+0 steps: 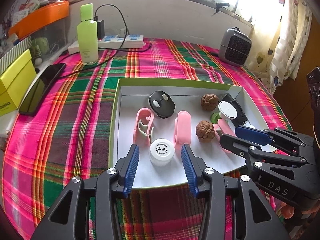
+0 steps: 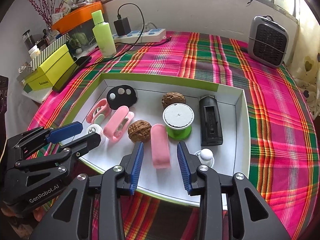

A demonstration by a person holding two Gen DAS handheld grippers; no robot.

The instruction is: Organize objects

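A shallow white box lid with green rim (image 1: 117, 104) (image 2: 243, 120) lies on the plaid cloth and holds small objects. My left gripper (image 1: 160, 152) is open, its jaws either side of a small white capped bottle (image 1: 161, 152). My right gripper (image 2: 160, 150) is open around the near end of a pink clip (image 2: 160, 150). In the lid also lie two more pink clips (image 1: 143, 127) (image 1: 183, 129), two walnuts (image 2: 139, 131) (image 2: 173, 98), a black key fob (image 2: 121, 96), a green spool (image 2: 178, 121), a black lighter (image 2: 210, 124) and a small white knob (image 2: 206, 154).
A green bottle (image 1: 88, 38), a power strip with charger (image 1: 120, 39), a black phone (image 1: 42, 88) and yellow boxes (image 1: 14, 80) stand at the left. A small grey heater (image 2: 268, 42) stands at the back right. An orange tray (image 2: 78, 16) sits on the left shelf.
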